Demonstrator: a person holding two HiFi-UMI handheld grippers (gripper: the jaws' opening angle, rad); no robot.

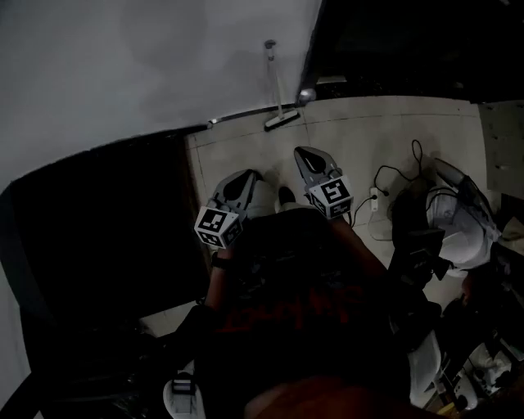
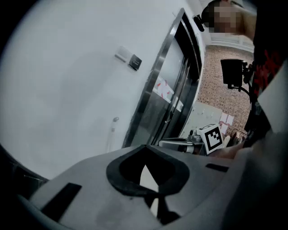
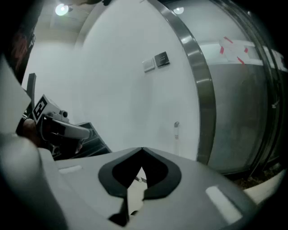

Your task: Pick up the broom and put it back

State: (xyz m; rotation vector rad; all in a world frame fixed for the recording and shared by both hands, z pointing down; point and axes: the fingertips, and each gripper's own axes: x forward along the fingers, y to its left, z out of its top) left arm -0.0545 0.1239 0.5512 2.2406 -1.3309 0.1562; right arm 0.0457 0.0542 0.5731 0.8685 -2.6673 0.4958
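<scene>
Left tongs (image 1: 244, 178) and right tongs (image 1: 308, 154) both closed, empty. Broom (image 1: 276, 90) leans against wall (image 1: 123, 65), well apart from both.

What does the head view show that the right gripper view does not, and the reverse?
Only the head view: the white power strip with its black cable, and the flat head of the slim pale broom. Only the right gripper view: two small square wall switch plates and a round ceiling lamp. Both: the broom's handle against the white wall, and the left hand-held gripper.
</scene>
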